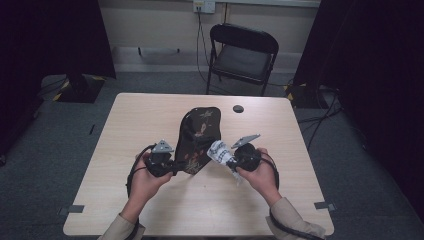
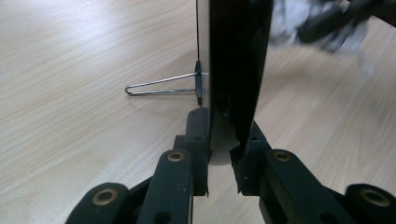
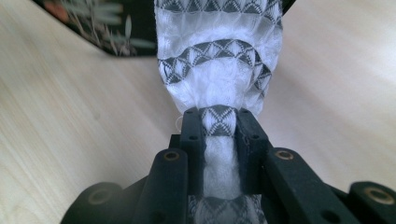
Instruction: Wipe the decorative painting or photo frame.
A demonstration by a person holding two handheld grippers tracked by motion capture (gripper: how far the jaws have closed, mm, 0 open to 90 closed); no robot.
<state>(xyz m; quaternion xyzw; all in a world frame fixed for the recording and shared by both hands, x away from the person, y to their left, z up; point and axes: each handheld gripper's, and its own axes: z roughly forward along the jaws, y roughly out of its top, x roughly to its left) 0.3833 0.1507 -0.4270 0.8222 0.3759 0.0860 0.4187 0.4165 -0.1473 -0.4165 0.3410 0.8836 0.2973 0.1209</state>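
Observation:
A dark pouch [image 1: 199, 137] with a floral print lies in the middle of the wooden table [image 1: 145, 120]. My left gripper [image 1: 176, 167] is shut on the pouch's near left edge. In the left gripper view its jaws [image 2: 222, 140] pinch the dark edge [image 2: 238, 56], and a thin wire loop [image 2: 159, 86] sticks out sideways from it. A white cloth [image 1: 220, 151] with black triangle bands is bunched in my right gripper [image 1: 229, 159], just right of the pouch. The right gripper [image 3: 220, 123] is shut on the cloth [image 3: 219, 51], whose far end reaches the pouch [image 3: 93, 28].
A small round black object [image 1: 238, 108] sits near the table's far edge. A black folding chair [image 1: 242, 55] stands beyond the table. Bare wood lies to the left and right of the hands and along the near edge.

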